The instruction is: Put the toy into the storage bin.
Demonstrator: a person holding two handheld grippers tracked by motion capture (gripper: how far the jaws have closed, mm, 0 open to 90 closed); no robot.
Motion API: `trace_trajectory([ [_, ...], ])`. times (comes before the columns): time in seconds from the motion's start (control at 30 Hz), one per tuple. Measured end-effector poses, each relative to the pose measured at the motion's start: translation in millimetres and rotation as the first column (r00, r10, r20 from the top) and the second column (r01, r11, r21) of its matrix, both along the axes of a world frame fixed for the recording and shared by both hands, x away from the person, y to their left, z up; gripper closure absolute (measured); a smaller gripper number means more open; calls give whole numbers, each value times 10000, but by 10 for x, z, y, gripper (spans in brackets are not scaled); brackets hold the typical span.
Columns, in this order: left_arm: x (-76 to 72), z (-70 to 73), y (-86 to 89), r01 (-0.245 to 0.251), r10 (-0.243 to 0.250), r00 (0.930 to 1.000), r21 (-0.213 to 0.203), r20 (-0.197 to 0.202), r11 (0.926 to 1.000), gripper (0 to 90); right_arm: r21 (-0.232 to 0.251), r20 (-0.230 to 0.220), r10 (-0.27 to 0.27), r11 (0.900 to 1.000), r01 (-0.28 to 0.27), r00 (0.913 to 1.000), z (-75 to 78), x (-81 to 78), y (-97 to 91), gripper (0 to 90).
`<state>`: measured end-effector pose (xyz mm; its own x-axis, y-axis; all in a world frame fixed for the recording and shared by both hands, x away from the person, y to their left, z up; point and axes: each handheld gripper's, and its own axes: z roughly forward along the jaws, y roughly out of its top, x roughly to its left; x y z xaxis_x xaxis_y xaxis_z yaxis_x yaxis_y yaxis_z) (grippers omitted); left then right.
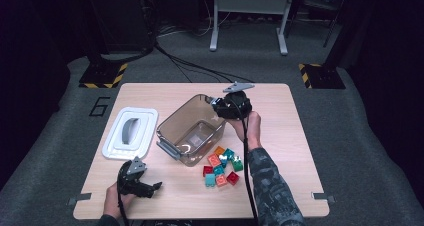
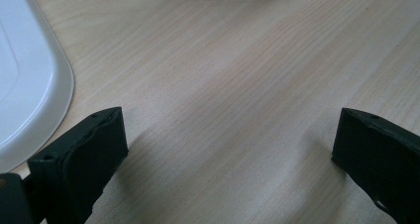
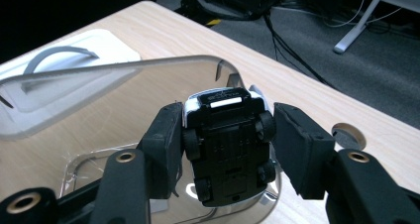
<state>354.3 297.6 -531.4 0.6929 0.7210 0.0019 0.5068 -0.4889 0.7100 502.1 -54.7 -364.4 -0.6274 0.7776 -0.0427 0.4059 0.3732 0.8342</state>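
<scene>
Toy car, small with a black underside, black wheels and a white body edge, sits clamped between the pads of the right tongs, its underside turned toward the right gripper view's camera and its wheels pressed against the pads on both sides. In the high view the right tongs are held by the person's right hand over the far right corner of the clear brownish plastic bin, so the car hangs above the bin's rim and open inside, not resting on anything. The bin stands near the middle of the pale wooden surface, with grey latches at its ends. Just to its left lies the white rectangular lid with a grey handle, flat on the surface and apart from the bin. In front of the bin, near the person's right sleeve, a cluster of small building bricks in red, orange, teal and green lies close together. The left tongs rest low at the near left edge of the surface in the left hand; in the left gripper view their jaws stand wide apart over bare wood with nothing between them, the lid's rounded corner just beside the left jaw.
</scene>
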Motion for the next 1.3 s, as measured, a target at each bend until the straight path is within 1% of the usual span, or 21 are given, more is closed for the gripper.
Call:
trace_trajectory([
  [0.03,-3,0,-3,-56,56,10000,-15,-28,10000,4,-42,-54,53,10000,-53,10000,-22,13,12,466],
  [0.07,0,-1,-2,-24,24,10000,-34,9,10000,4,-42,-267,23,10000,-24,9996,-68,28,40,466],
  [0.2,-1,-1,-2,-29,29,10000,-31,4,10000,4,-100,-423,72,9999,-76,9991,-122,43,60,466],
  [0.3,0,-1,-2,-23,23,10000,-30,0,10000,4,-323,-503,200,9992,-216,9985,-164,36,62,465],
  [0.37,-1,-2,-2,-31,31,10000,-44,-5,10000,4,-300,-617,165,9994,-184,9980,-181,19,57,464],
  [0.4,-2,-3,-4,-52,52,10000,-60,-15,10000,4,-427,-642,214,9988,-241,9977,-187,9,43,464],
  [0.43,-1,-1,-2,-29,29,10000,-32,2,10000,4,-445,-613,242,9986,-269,9978,-196,2,36,464],
  [0.5,-3,0,-4,-68,68,10000,-18,-22,10000,4,-428,-794,127,9990,-162,9968,-195,-29,24,463],
  [0.53,-2,-2,-4,-47,47,10000,-58,-16,10000,4,-485,-715,107,9987,-142,9974,-194,-35,16,463],
  [0.6,-2,-3,-4,-44,43,10000,-64,-17,10000,4,-545,-799,84,9984,-128,9968,-199,-53,9,462],
  [0.7,-1,-2,-3,-43,43,10000,-55,-10,10000,4,-823,-1002,-8,9966,-74,9950,-226,-79,5,461],
  [0.77,-1,-2,-3,-39,39,10000,-49,-11,10000,4,-865,-964,38,9962,-121,9953,-234,-77,2,461],
  [0.8,0,-1,-2,-32,32,10000,-27,11,10000,3,-943,-1000,-15,9955,-80,9950,-247,-80,7,461],
  [0.83,-1,-1,-2,-29,29,10000,-37,5,10000,3,-1054,-973,67,9943,-170,9952,-251,-80,3,461],
  [0.87,-2,0,-3,-49,49,10000,-20,-26,10000,4,-1118,-1076,26,9936,-147,9942,-259,-90,11,460],
  [0.9,-2,0,-3,-58,58,10000,-8,-14,10000,4,-1209,-1006,56,9925,-178,9949,-270,-93,14,459],
  [0.97,-2,-3,-4,-49,49,10000,-74,-12,10000,3,-1212,-1008,37,9925,-160,9949,-271,-97,16,458],
  [1.07,-1,-3,-4,-46,46,10000,-58,-12,10000,4,-1315,-1145,42,9911,-193,9934,-273,-107,22,452],
  [1.1,-2,0,-3,-53,53,10000,-28,-31,10000,4,-1234,-1175,-21,9923,-125,9931,-269,-114,22,440],
  [1.13,-1,1,-2,-38,38,10000,4,-9,10000,4,-1222,-1096,62,9923,-197,9940,-258,-119,14,389],
  [1.3,-3,-1,-4,-104,104,9999,-38,-35,9999,4,-1070,-1004,160,9939,-267,9948,-188,-184,-17,261],
])
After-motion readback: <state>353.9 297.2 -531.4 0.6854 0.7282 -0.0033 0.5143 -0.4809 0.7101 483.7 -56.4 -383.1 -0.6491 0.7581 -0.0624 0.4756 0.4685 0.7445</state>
